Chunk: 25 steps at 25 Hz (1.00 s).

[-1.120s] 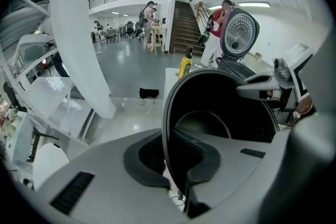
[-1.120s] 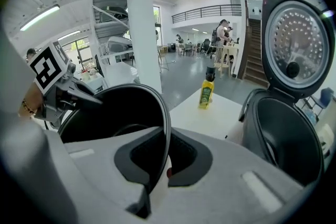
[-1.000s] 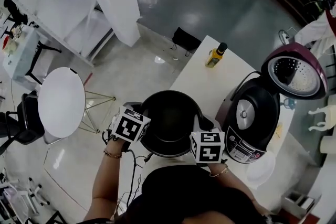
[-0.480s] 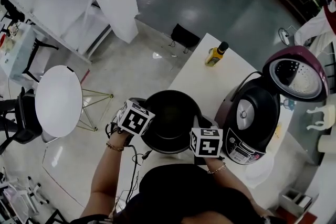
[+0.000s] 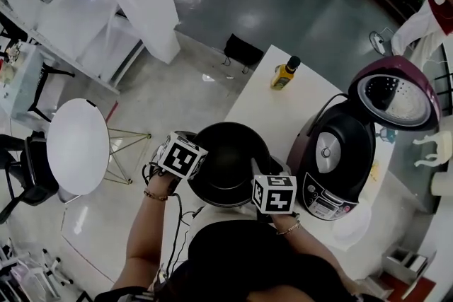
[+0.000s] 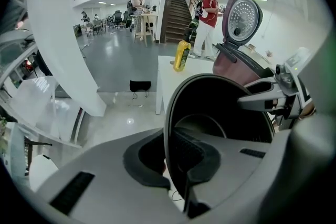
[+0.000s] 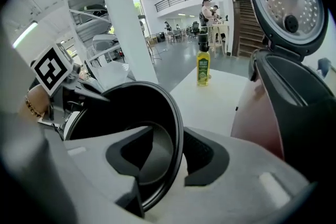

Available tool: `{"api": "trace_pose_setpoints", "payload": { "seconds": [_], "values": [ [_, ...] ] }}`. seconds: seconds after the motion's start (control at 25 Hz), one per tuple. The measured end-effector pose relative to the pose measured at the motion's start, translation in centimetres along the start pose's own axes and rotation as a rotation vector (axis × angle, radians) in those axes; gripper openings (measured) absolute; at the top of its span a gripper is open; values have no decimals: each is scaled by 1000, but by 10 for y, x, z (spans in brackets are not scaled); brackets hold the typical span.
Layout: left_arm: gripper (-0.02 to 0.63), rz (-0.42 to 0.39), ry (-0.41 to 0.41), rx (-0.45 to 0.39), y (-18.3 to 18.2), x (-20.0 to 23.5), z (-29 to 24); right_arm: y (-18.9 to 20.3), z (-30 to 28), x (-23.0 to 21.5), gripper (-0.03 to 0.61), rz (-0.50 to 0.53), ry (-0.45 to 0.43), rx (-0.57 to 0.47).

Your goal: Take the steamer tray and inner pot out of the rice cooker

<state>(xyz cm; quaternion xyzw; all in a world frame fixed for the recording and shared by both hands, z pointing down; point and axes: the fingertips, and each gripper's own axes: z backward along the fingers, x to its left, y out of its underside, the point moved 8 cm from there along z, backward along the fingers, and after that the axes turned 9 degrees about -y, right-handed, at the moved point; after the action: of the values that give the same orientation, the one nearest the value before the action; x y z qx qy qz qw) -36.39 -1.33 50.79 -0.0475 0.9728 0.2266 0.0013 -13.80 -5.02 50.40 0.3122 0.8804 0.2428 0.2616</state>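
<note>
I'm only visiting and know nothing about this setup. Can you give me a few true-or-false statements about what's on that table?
1. The rice cooker has its lid open. True.
2. The black inner pot sits inside the cooker. False: it is outside, beside the cooker.
3. The left gripper is clamped on the pot's rim. True.
4. The yellow bottle lies on its side. False: it stands upright on the table.
</note>
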Motion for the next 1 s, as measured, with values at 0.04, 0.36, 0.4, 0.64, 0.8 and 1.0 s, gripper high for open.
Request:
{"api": "trace_pose_setpoints", "payload": {
  "seconds": [0.04, 0.36, 0.4, 0.64, 0.8, 1.0],
  "values": [
    [11, -1, -1, -5, -1, 0, 0, -2, 4, 1, 165, 20, 9, -19],
    [12, 25, -12, -9, -11, -5, -5, -31, 50, 18, 196, 220, 79, -273],
    [12, 24, -11, -6, -13, -6, -8, -33, 55, 19, 196, 229, 80, -291],
    [15, 22, 2, 1, -37, -16, -22, -42, 85, 22, 195, 198, 33, -371],
    [15, -1, 17, -8, -53, -25, -29, -41, 101, 23, 195, 161, 7, -392],
    [15, -39, 44, -15, -68, -38, -36, -36, 106, 17, 195, 150, 21, -391]
  ]
}}
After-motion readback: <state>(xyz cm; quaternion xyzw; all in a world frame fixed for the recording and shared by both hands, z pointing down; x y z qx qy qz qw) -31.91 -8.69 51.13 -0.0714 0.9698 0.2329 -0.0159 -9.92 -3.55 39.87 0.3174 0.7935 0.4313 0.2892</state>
